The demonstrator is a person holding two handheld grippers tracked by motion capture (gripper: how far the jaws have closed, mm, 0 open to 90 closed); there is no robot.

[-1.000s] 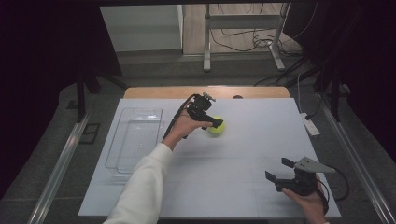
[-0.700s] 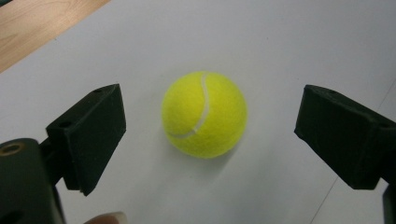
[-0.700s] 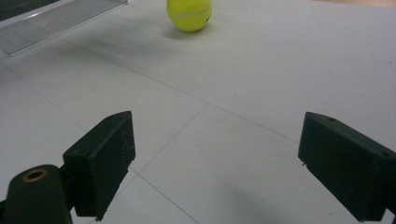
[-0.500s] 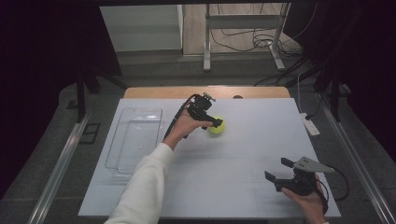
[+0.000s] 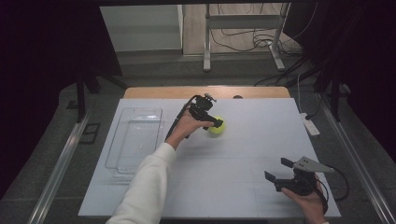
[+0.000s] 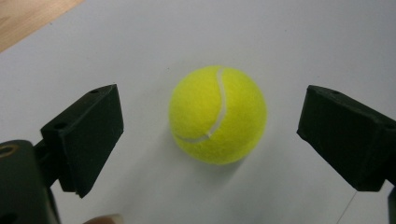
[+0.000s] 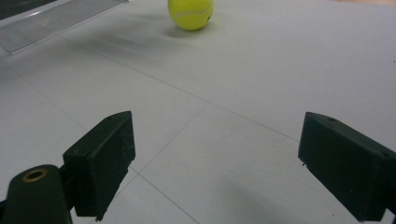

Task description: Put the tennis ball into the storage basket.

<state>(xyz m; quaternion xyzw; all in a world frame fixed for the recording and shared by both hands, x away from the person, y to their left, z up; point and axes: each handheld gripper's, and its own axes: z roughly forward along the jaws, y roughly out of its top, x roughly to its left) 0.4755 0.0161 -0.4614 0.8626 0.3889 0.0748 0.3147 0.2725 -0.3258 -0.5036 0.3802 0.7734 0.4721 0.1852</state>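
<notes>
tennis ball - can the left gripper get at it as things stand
Probably yes: the left gripper is open, its jaws apart on either side of the tennis ball, with nothing between them on the white table.

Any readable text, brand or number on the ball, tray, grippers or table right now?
None readable.
Yellow-green felt tennis ball: only its white seam, no brand mark on the visible side.
Clear plastic tray: no label seen.
Left gripper black jaws: unmarked.
White table: plain.

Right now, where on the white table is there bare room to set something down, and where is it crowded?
Bare: the wide white table stretch between the yellow felt tennis ball and the right claw, and the far right corner. Also the near-left part beside the clear plastic tray. Crowded: around the ball, where the open left claw brackets it, and the tray's side.
</notes>
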